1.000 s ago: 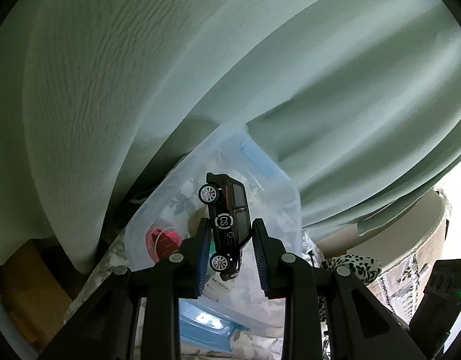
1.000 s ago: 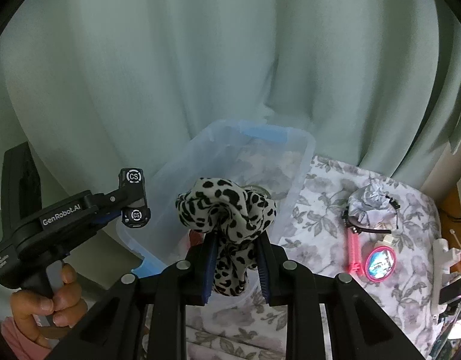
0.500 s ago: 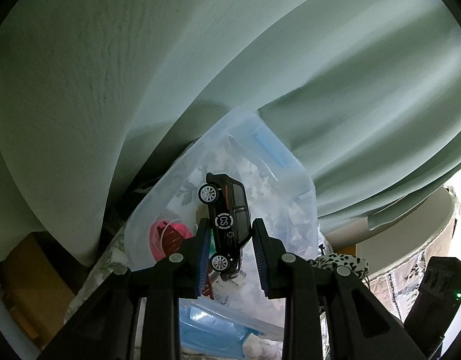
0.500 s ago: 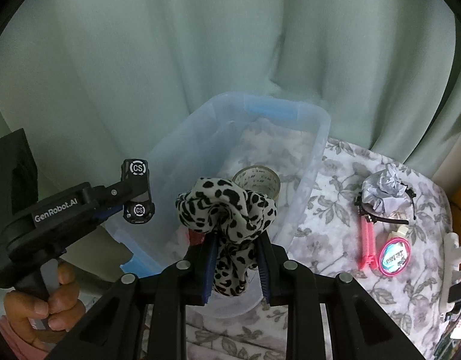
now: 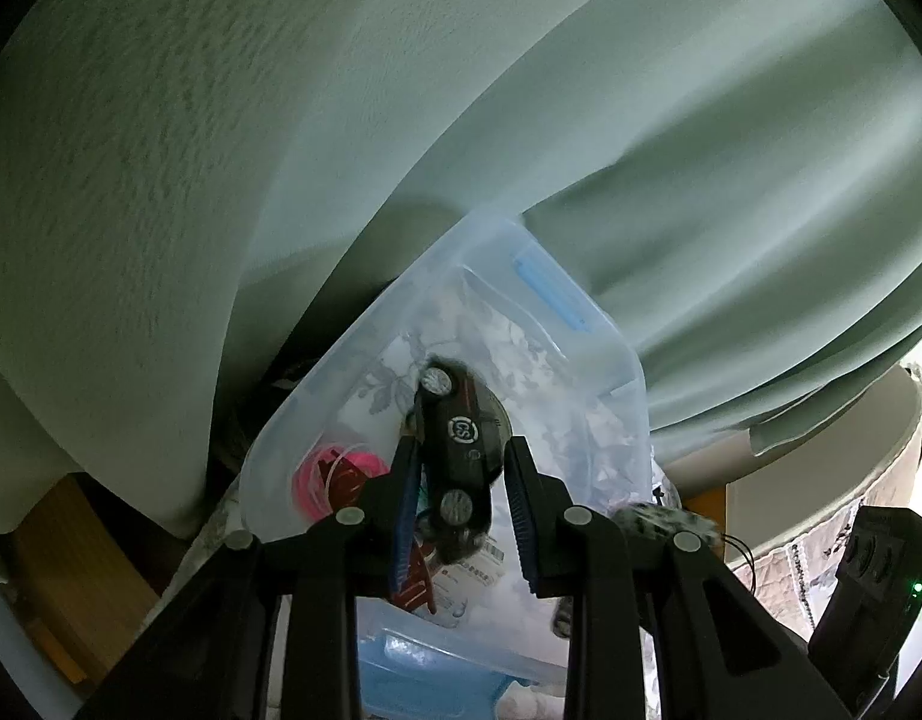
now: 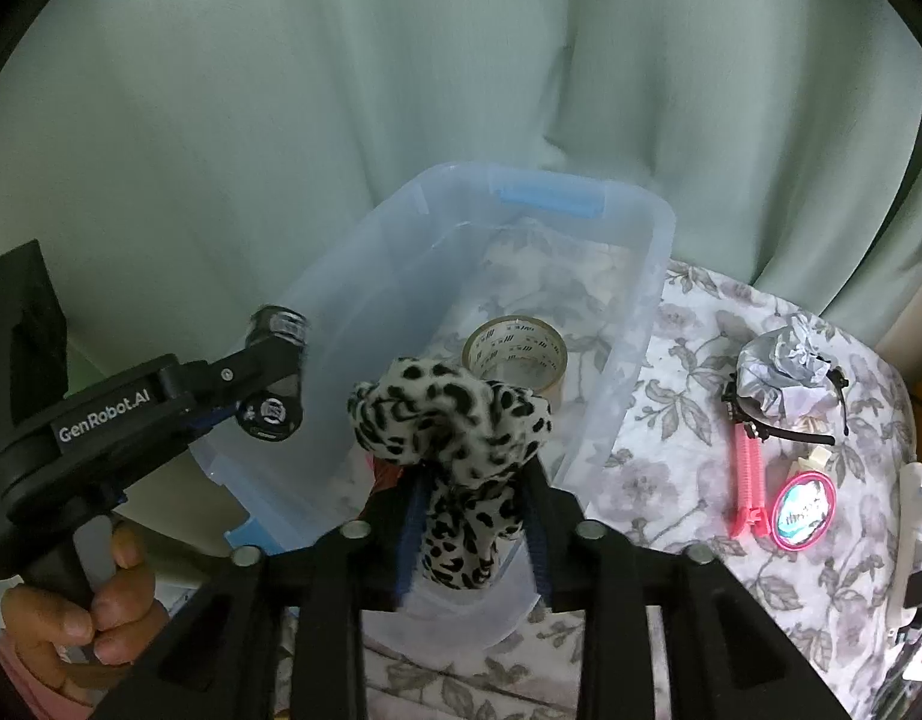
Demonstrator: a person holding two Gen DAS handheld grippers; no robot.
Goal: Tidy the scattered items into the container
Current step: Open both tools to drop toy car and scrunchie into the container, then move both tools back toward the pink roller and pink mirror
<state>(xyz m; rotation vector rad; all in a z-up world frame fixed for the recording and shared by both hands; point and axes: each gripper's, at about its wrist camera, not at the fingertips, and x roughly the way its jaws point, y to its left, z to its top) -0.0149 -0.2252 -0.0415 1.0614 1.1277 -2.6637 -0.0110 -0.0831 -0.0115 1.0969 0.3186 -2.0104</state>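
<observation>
A clear plastic container with blue handles stands on the floral cloth, holding a tape roll and a pink item. My left gripper is shut on a black toy car, which looks blurred and slightly tilted above the container. From the right wrist view, this left gripper hangs over the container's left rim, a hand on its grip. My right gripper hovers over the near end; its jaws are opening, and the leopard-print scrunchie still fills the gap, touching both pads.
On the floral cloth right of the container lie a crumpled silver wrapper, a black hairband, a pink clip and a round pink compact. A green curtain hangs close behind. A white object sits at the right edge.
Both grippers have sunk toward the container, which looks larger now. The right jaws stand a little wider around the scrunchie. The toy car has tilted slightly between the left pads.
</observation>
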